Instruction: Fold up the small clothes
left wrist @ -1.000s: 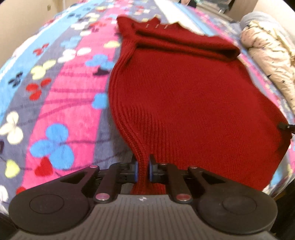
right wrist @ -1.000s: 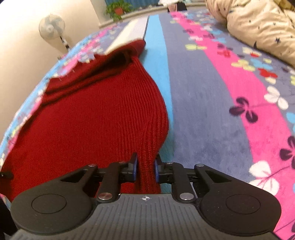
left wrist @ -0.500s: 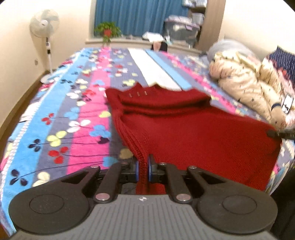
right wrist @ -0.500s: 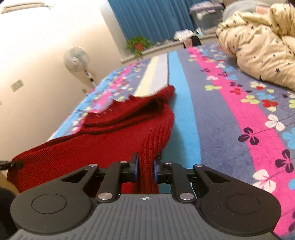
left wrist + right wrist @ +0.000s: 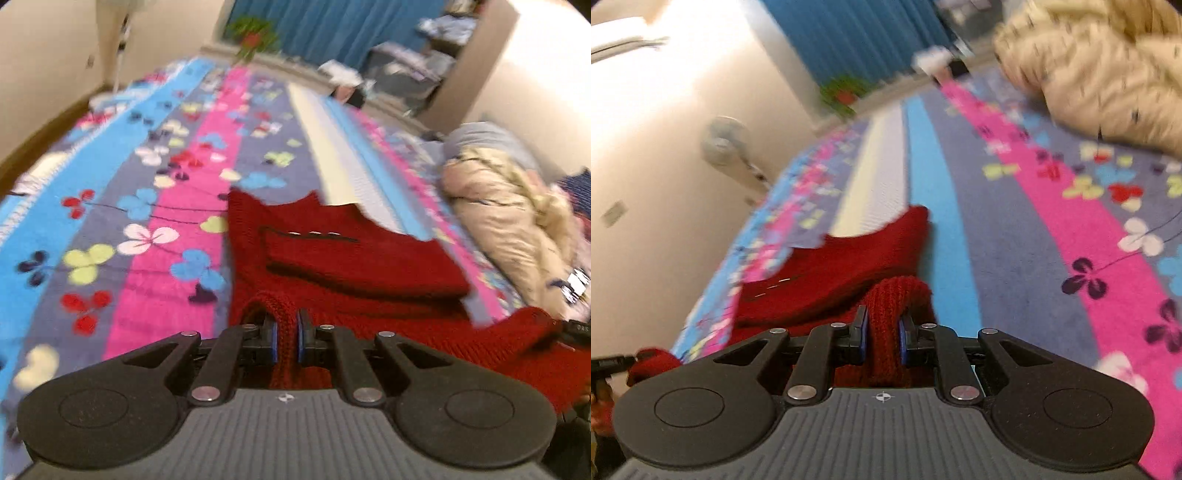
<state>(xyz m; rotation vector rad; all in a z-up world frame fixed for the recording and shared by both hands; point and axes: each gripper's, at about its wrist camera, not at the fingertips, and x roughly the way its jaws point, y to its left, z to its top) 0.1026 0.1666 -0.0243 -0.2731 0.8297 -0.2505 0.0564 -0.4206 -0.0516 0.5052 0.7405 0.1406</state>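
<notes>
Left wrist view: the left gripper (image 5: 286,339) pinches a ribbed edge of one red sweater (image 5: 347,266), the knit bunched between its blue pads. The rest of the sweater lies ahead on the striped flowered blanket (image 5: 155,206), folded over itself, with three small buttons in a row. In the right wrist view the right gripper (image 5: 882,338) pinches another ribbed edge of the same sweater (image 5: 857,258), which stretches off to its left. One cream quilt (image 5: 509,218) is heaped on the bed's far side.
</notes>
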